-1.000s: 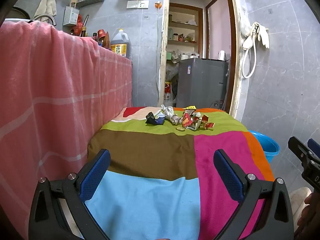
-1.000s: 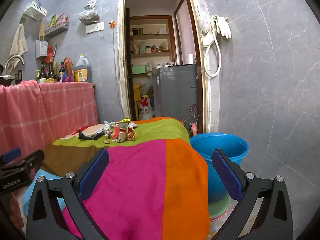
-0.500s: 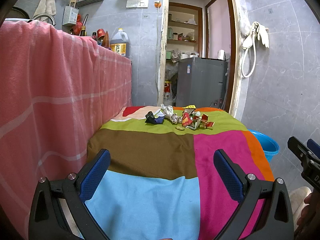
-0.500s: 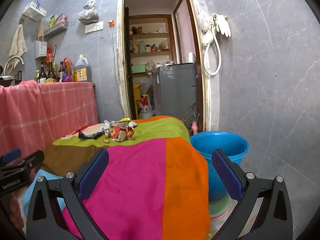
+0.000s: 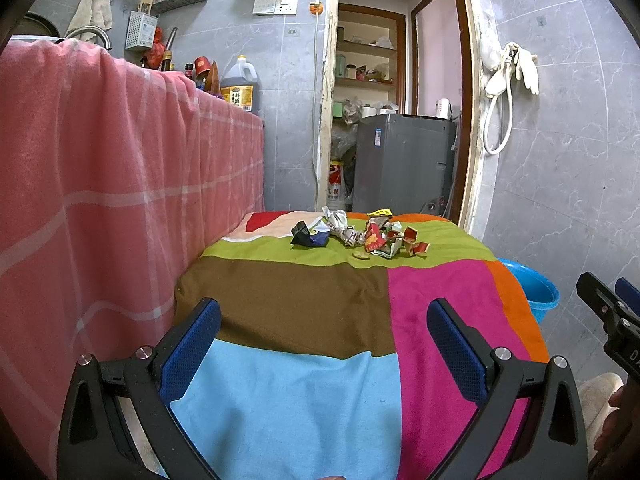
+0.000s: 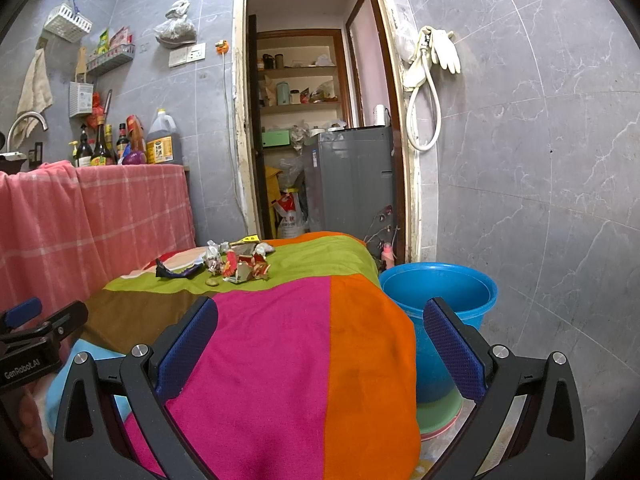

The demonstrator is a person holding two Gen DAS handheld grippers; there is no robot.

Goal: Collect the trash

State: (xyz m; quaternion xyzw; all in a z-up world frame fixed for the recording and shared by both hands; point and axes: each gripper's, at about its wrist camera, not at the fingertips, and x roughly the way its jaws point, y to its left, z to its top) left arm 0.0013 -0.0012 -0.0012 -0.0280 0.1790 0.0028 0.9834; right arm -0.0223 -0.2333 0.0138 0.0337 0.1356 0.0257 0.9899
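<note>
A small heap of crumpled wrappers lies at the far end of a table under a colour-block cloth. A dark blue wrapper sits at the heap's left. My left gripper is open over the near brown and light-blue patches, far short of the trash. My right gripper is open over the pink and orange patches at the near right. Nothing is between either pair of fingers. A blue bucket stands on the floor right of the table.
A counter draped in pink checked cloth runs along the table's left side, with bottles on top. Beyond the table is a doorway with a grey appliance. A grey tiled wall closes the right side.
Both views have shifted only slightly; the trash heap sits a touch higher and farther in frame. Both grippers stay open and empty.
</note>
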